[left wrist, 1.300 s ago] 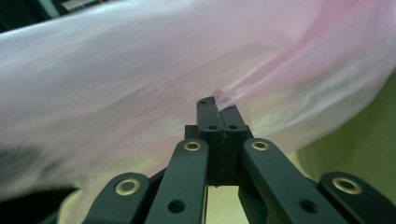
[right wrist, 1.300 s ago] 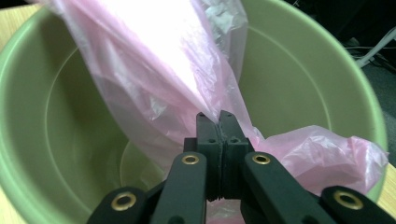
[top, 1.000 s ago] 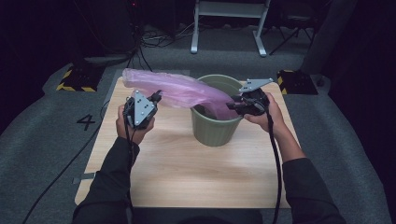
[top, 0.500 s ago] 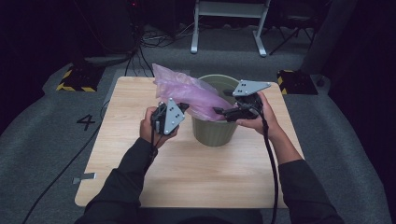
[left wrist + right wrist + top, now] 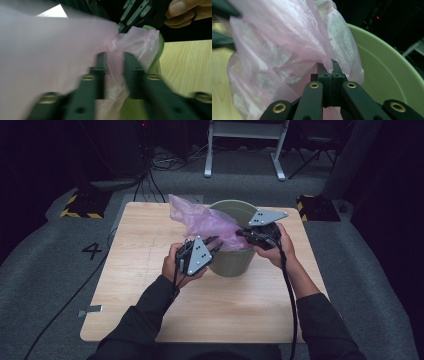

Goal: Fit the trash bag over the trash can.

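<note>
A green bin point(image 5: 232, 262) stands on the wooden table point(image 5: 150, 270). A pink plastic bag point(image 5: 200, 217) lies bunched over its left rim. My left gripper point(image 5: 216, 244) is at the bin's near-left rim. In the left gripper view its jaws point(image 5: 115, 56) stand parted and have just been opening, with loose bag film point(image 5: 50, 50) between them. My right gripper point(image 5: 241, 233) reaches in over the bin's rim from the right. Its jaws point(image 5: 327, 63) have just closed and are shut on a fold of the bag point(image 5: 282, 45), above the bin's inner wall point(image 5: 382, 75).
The table sits on dark carpet with cables trailing at the left. Yellow-and-black striped blocks point(image 5: 80, 205) point(image 5: 317, 207) lie off both far corners. A metal frame point(image 5: 245, 150) stands behind. A "4" point(image 5: 92, 251) marks the floor at the left.
My left hand has moved right to the bin. The bag, earlier stretched out to the left, is now bunched over the bin's left rim. The right hand has hardly moved.
</note>
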Demonstrator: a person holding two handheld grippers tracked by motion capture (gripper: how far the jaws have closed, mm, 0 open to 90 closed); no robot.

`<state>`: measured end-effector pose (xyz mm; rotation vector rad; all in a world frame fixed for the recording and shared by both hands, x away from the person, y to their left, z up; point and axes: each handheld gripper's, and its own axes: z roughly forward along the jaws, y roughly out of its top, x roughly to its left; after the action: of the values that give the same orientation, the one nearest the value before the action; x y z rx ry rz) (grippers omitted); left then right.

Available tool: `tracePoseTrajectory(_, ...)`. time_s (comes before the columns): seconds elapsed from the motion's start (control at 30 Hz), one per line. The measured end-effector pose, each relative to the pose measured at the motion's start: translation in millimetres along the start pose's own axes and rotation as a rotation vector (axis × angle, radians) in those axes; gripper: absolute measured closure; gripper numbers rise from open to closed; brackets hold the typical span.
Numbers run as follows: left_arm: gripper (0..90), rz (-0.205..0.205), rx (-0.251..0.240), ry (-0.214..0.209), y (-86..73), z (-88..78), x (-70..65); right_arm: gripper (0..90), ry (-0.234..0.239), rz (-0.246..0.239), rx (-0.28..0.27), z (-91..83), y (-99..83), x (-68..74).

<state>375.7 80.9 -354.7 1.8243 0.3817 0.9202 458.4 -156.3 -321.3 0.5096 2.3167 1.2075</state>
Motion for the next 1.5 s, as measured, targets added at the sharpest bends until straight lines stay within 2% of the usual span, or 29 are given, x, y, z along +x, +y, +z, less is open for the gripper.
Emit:
tracePoseTrajectory(0.03,59.3,-0.015,0.002,0.000,-0.3,-2.9,-0.1,90.0,-0.010,0.010,0.003,-1.5,-3.0,-2.2)
tracePoseTrajectory(0.07,55.9,-0.015,0.002,0.000,-0.3,-2.9,-0.1,90.0,-0.010,0.010,0.003,-1.5,-3.0,-2.2)
tracePoseTrajectory(0.1,48.3,-0.059,-0.016,-0.005,-2.0,-14.9,0.6,90.0,-0.015,0.031,-0.001,-5.1,-9.2,-6.2)
tracePoseTrajectory(0.13,43.9,-0.072,-0.023,-0.005,-2.7,-20.7,0.9,90.0,-0.012,0.038,-0.003,-6.7,-11.3,-7.3)
tracePoseTrajectory(0.23,32.1,-0.065,-0.033,0.025,-3.7,-37.2,3.1,90.0,0.009,0.052,-0.020,-13.8,-19.4,-10.9)
tracePoseTrajectory(0.33,26.4,-0.073,-0.016,0.034,-7.6,-49.9,11.7,90.0,0.013,0.063,-0.022,-19.5,-26.1,-13.4)
tracePoseTrajectory(0.37,25.7,-0.075,-0.009,0.050,-9.0,-51.9,13.9,90.0,0.018,0.065,-0.028,-21.9,-28.9,-14.5)
tracePoseTrajectory(0.4,25.2,-0.094,-0.008,0.063,-11.8,-54.5,18.2,90.0,0.021,0.068,-0.031,-23.1,-30.5,-14.9)
tracePoseTrajectory(0.5,21.0,-0.154,0.012,0.039,-17.7,-52.9,30.0,90.0,0.041,0.064,-0.043,-26.9,-36.5,-15.8)
tracePoseTrajectory(0.67,19.5,-0.150,0.039,0.011,-16.6,-40.0,37.5,89.8,0.062,0.068,-0.053,-28.5,-41.1,-18.3)
tracePoseTrajectory(0.73,21.2,-0.154,0.031,0.002,-11.4,-27.3,42.1,89.0,0.062,0.062,-0.061,-28.8,-41.5,-19.1)
tracePoseTrajectory(0.77,25.6,-0.154,0.026,0.000,-10.0,-23.9,42.8,88.2,0.062,0.065,-0.066,-29.0,-41.6,-19.4)
tracePoseTrajectory(0.83,37.6,-0.156,0.029,-0.007,-8.9,-20.5,43.9,86.6,0.056,0.064,-0.067,-28.9,-41.6,-19.6)
tracePoseTrajectory(0.87,51.3,-0.139,0.049,-0.022,-7.6,-14.2,44.6,84.7,0.050,0.070,-0.075,-29.0,-42.2,-20.2)
tracePoseTrajectory(0.9,61.7,-0.125,0.050,-0.026,-7.8,-12.4,44.0,83.9,0.048,0.073,-0.075,-29.0,-42.4,-20.3)
tracePoseTrajectory(0.97,76.4,-0.108,0.027,-0.039,-8.6,-12.4,41.4,79.9,0.035,0.074,-0.068,-29.4,-42.9,-20.3)
tracePoseTrajectory(1.0,81.9,-0.108,0.027,-0.039,-8.6,-12.4,41.4,79.9,0.035,0.074,-0.068,-29.4,-42.9,-20.3)
tracePoseTrajectory(1.03,81.9,-0.085,0.012,-0.052,-8.1,-13.8,38.8,77.8,0.028,0.077,-0.070,-30.2,-43.2,-20.3)
tracePoseTrajectory(1.07,89.5,-0.047,0.006,-0.042,-5.7,-16.3,31.9,68.3,0.024,0.084,-0.073,-32.4,-44.3,-20.5)
tracePoseTrajectory(1.13,89.8,-0.003,0.000,-0.066,-1.4,-19.0,23.3,53.3,0.015,0.097,-0.067,-34.8,-44.8,-20.5)
tracePoseTrajectory(1.2,89.9,0.041,0.004,-0.082,3.6,-21.0,12.6,48.0,0.016,0.111,-0.076,-39.0,-45.1,-20.0)
tracePoseTrajectory(1.3,89.9,0.073,0.005,-0.112,8.6,-21.7,-1.6,33.8,-0.002,0.097,-0.095,-50.3,-42.5,-13.5)
tracePoseTrajectory(1.37,89.9,0.084,0.004,-0.140,10.7,-20.3,-11.0,29.3,-0.025,0.087,-0.110,-57.2,-39.7,-7.8)
tracePoseTrajectory(1.4,89.8,0.084,0.004,-0.140,10.7,-20.3,-11.0,29.3,-0.025,0.087,-0.110,-57.2,-39.7,-7.8)
tracePoseTrajectory(1.43,89.8,0.096,0.009,-0.152,12.5,-19.0,-19.1,27.4,-0.047,0.092,-0.144,-67.0,-35.7,-1.0)
tracePoseTrajectory(1.5,89.8,0.105,0.012,-0.170,13.5,-16.7,-26.0,27.3,-0.055,0.089,-0.173,-75.8,-32.5,5.2)
